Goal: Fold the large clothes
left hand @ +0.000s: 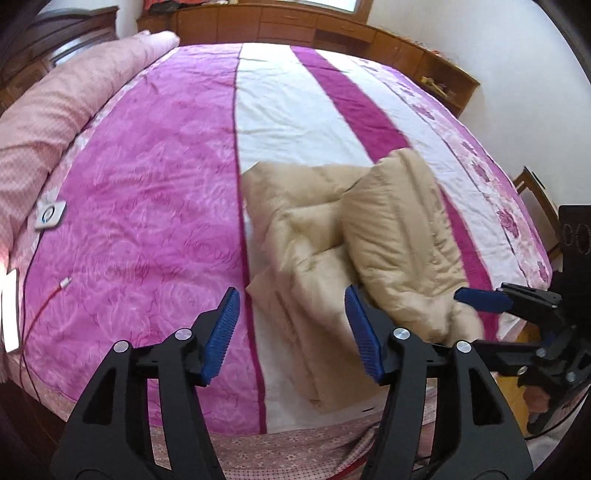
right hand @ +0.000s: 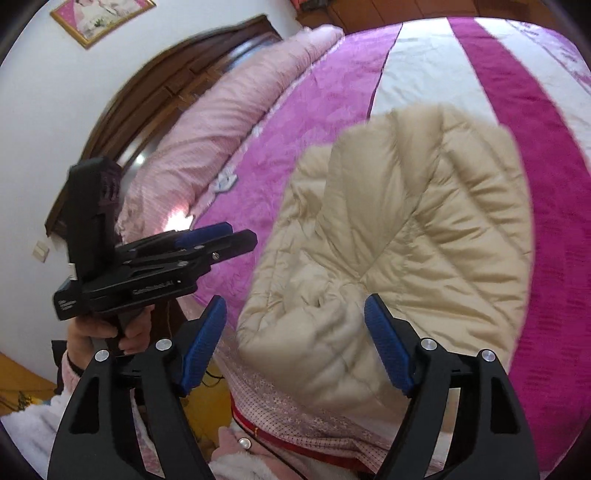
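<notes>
A beige quilted jacket [left hand: 373,240] lies bunched and partly folded on the near right part of the bed, with a puffy fold standing up on its right side. My left gripper [left hand: 291,299] hangs open above its near left edge, and nothing is between its blue pads. The right gripper [left hand: 476,297] comes in from the right beside the jacket's near corner. In the right wrist view the jacket [right hand: 406,221] fills the middle. My right gripper [right hand: 295,302] is open over its near end without pressing on it. The left gripper [right hand: 240,232] is off to the left in a hand.
The bed cover [left hand: 147,184] has magenta and white stripes. A rolled pink quilt [left hand: 55,122] lies along the headboard side. A white charger [left hand: 50,214] and a red cable [left hand: 40,314] lie at the left. Wooden cabinets [left hand: 295,26] stand behind the bed, and a chair [left hand: 535,199] stands at the right.
</notes>
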The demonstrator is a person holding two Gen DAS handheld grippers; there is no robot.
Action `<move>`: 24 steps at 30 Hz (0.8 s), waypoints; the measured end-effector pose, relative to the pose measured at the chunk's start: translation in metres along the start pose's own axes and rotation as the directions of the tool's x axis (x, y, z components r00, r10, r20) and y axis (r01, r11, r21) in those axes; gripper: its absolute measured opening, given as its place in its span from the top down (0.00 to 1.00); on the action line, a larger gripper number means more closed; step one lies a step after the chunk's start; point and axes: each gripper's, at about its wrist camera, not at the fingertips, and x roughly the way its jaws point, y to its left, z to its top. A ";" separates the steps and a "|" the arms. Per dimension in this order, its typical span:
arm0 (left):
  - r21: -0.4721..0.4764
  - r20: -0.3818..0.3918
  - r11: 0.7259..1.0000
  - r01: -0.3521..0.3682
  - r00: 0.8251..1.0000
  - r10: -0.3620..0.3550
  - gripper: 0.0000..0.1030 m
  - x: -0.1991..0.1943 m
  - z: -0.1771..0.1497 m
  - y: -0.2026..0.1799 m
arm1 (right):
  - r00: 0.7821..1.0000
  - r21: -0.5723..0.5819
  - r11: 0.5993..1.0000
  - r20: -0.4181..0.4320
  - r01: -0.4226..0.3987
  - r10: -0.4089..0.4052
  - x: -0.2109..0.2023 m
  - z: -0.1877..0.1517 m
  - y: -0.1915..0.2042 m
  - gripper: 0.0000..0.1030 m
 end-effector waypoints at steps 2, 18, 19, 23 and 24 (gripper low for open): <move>0.024 0.010 1.000 0.013 1.000 -0.014 0.34 -0.004 0.005 -0.012 | 1.000 0.004 1.000 0.027 0.008 -0.008 -0.015 -0.001 -0.005 0.27; 0.099 -0.090 0.995 0.004 0.996 0.005 0.24 0.038 0.020 -0.073 | 0.973 0.246 0.945 0.031 0.215 -0.229 -0.043 -0.026 -0.141 0.27; 0.100 -0.097 0.995 -0.005 0.995 0.015 0.24 0.042 0.020 -0.073 | 0.975 0.249 0.946 0.020 0.208 -0.219 -0.038 -0.028 -0.145 0.27; 0.102 -0.121 0.994 -0.040 0.991 0.052 0.24 0.053 0.015 -0.070 | 0.987 0.258 0.953 -0.031 0.160 -0.158 -0.014 -0.035 -0.150 0.27; 0.106 -0.122 0.993 -0.046 0.991 0.059 0.24 0.054 0.012 -0.068 | 0.988 0.260 0.954 -0.034 0.151 -0.148 -0.010 -0.035 -0.149 0.27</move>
